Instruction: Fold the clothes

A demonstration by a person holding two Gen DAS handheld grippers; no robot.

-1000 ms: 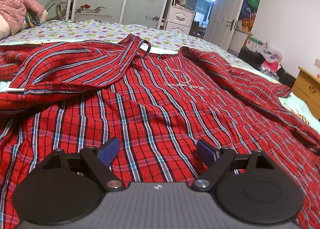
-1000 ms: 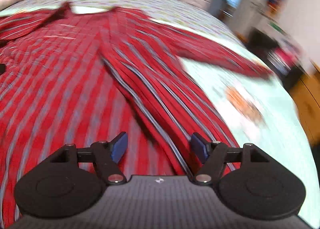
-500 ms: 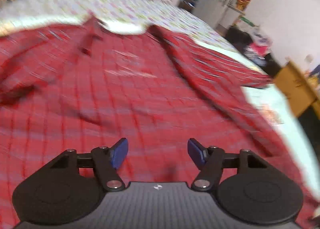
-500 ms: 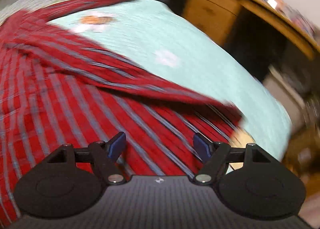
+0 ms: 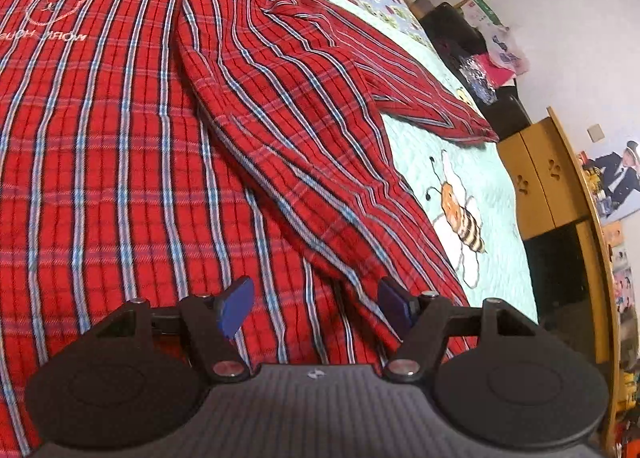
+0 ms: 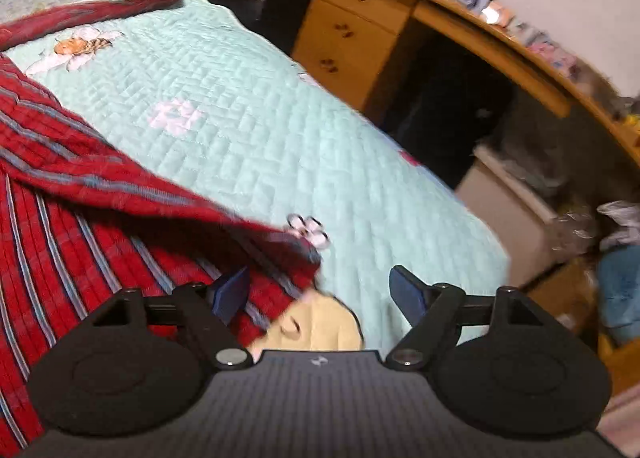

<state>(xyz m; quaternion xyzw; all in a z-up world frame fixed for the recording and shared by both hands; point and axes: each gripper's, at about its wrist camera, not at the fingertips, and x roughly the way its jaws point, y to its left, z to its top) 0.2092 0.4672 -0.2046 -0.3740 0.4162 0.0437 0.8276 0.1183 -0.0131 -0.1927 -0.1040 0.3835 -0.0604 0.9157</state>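
Note:
A red plaid shirt [image 5: 100, 138] lies spread out, back up, on a bed with a pale turquoise quilt [image 5: 460, 146]. Its right sleeve [image 5: 300, 78] is folded along the body. My left gripper [image 5: 316, 306] hovers open just above the lower end of that sleeve, holding nothing. In the right wrist view the shirt [image 6: 60, 258] fills the left side and its hem corner [image 6: 296, 246] reaches onto the quilt [image 6: 260, 118]. My right gripper [image 6: 320, 294] is over that corner with its jaws opening; the cloth lies beneath them and the pads do not press on it.
The bed's right edge drops off close to the right gripper. Beyond it stands a wooden desk with drawers [image 6: 360, 38], seen as a cabinet [image 5: 536, 178] in the left wrist view. Dark furniture [image 5: 452, 30] with bags stands farther back.
Both views have swung right: the left from the shirt's chest and folded left sleeve to the right sleeve, the right from the shirt's middle to the hem corner and bed edge. The left jaws narrowed.

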